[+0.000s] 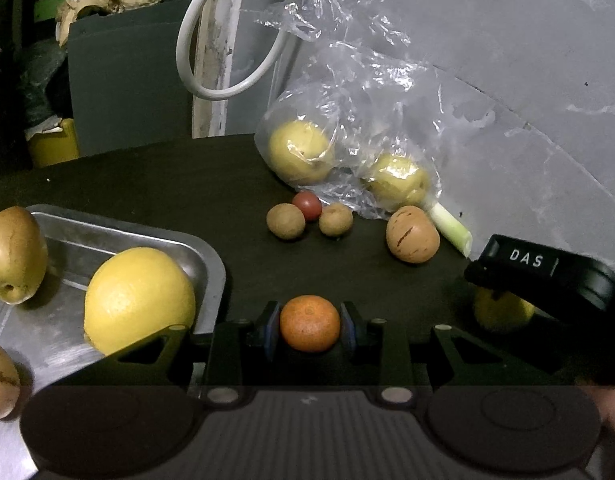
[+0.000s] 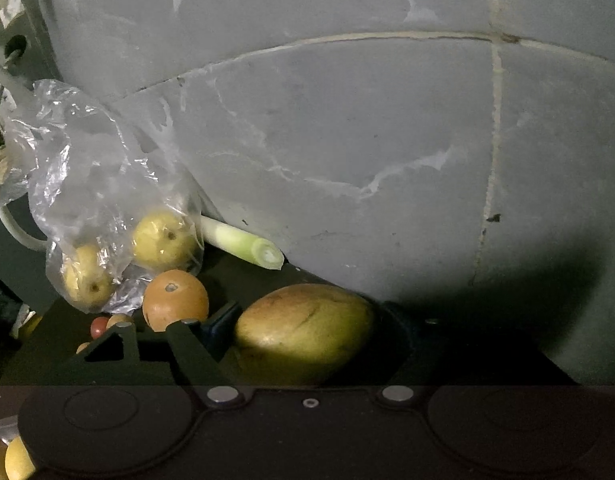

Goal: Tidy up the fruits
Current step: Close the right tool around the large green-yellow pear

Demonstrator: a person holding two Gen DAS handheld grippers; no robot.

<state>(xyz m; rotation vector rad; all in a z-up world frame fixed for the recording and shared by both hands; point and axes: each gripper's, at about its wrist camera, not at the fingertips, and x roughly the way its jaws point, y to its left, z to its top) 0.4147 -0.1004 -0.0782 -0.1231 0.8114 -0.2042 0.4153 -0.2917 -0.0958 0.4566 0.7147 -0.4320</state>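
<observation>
Grey tiled wall backs a dark table top (image 1: 187, 184) with fruit scattered over it and a metal tray (image 1: 195, 240) at its left end, which serves as the landmark. Just right of the tray's near corner, the left gripper (image 1: 310, 326) pinches a small orange mandarin (image 1: 310, 322) between its blue pads, so the step in hand looks like carrying that fruit to the tray. Already in the tray lie a big yellow citrus (image 1: 139, 300) and a brownish pear (image 1: 13, 256); the next move calls for swinging left, clearing the rim, and setting the mandarin on bare metal beside the citrus, not on it. Far right of the tray, the right gripper (image 2: 307, 340) has a large yellow-green mango (image 2: 307, 328) between its fingers; only one finger shows, so whether it is squeezing I cannot tell. Beyond the tray, toward the wall, sit two small brown fruits (image 1: 285, 221), a red one (image 1: 307, 205), a striped tan fruit (image 1: 412, 234), a leek stub (image 1: 451, 230) and a plastic bag (image 1: 347, 120) holding two yellow fruits. None of these blocks the path; the crowded tray may.
</observation>
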